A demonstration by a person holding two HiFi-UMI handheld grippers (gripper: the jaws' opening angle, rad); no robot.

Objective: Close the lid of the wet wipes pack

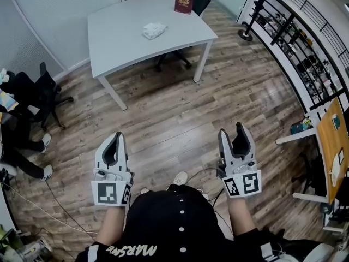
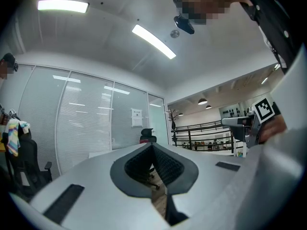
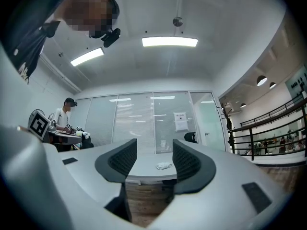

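The person is standing well back from the white table (image 1: 117, 40) and holding both grippers low and roughly level in front of the body, so nothing is being touched. The wet wipes pack (image 1: 154, 30) is lying near the middle of the tabletop, well apart from both tools. It is too small to tell whether its lid is up. A dark red book (image 1: 184, 3) is standing at the table's far edge, apart from the pack. The right gripper (image 1: 234, 131) is pointing at the pack with its jaws spread wide and empty. In the right gripper view the pack is showing in the gap between them, probably as a way of lining up the approach. The left gripper (image 1: 115, 140) is carrying nothing, its jaws pressed together at the tips.
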